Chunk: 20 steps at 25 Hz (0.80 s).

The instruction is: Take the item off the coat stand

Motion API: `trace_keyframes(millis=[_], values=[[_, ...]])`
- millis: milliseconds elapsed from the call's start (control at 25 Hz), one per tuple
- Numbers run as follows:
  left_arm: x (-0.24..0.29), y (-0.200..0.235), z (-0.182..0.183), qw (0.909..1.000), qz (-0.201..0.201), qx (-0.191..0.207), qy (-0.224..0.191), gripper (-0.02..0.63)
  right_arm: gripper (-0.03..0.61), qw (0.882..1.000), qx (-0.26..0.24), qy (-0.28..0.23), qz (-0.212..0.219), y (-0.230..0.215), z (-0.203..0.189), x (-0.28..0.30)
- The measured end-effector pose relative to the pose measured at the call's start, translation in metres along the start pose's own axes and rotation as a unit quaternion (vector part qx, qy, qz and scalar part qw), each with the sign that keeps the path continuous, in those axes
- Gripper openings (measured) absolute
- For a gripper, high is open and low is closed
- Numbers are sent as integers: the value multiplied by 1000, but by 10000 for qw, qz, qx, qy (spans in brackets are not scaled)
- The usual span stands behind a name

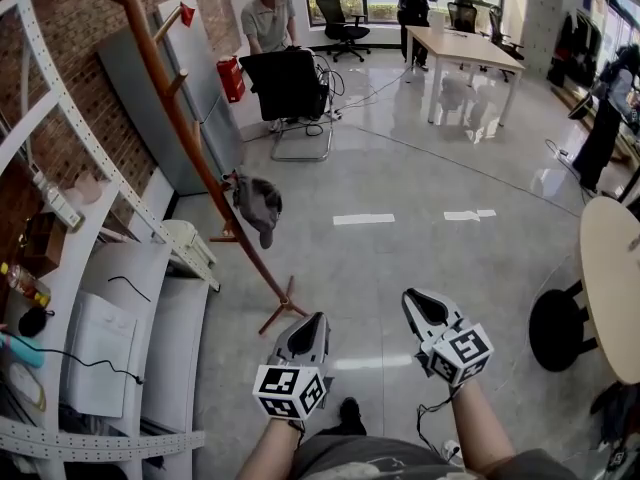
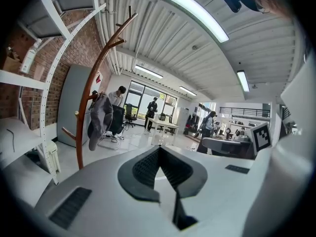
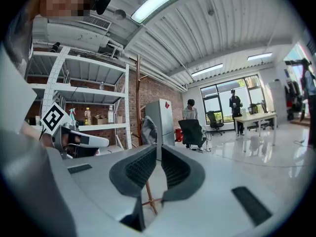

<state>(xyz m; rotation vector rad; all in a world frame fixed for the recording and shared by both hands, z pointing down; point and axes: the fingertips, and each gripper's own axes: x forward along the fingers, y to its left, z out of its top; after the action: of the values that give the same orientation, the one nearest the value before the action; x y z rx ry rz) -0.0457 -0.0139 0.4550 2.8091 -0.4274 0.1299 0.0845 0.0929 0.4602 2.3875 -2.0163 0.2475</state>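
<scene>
Grey crumpled garment [image 1: 258, 204], curved wooden stand [image 1: 190, 138]

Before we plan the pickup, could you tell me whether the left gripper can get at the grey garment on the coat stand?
Probably not yet: the left gripper is apart from the grey garment on the coat stand, though only bare floor lies between.
</scene>
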Motion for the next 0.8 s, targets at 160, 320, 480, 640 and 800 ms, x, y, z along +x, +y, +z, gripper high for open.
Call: trace_keyframes(millis=[160,320,480,640,800], values=[[19,20,8,10000,-18,-27,-16,8,37,10000,78,-54,2,-5,4,26],[31,34,12,10000,-90,-25,-1,7,37,10000,0,-24,-14,-10,3,47],[38,48,13,9999,-113,-54,26,8,37,10000,-52,33,59,-3,-2,63],[39,55,18,10000,-78,-61,-12,7,37,9999,85,19,74,0,2,72],[44,68,25,9999,33,-87,-94,8,37,9999,-6,9,111,-8,-1,86]])
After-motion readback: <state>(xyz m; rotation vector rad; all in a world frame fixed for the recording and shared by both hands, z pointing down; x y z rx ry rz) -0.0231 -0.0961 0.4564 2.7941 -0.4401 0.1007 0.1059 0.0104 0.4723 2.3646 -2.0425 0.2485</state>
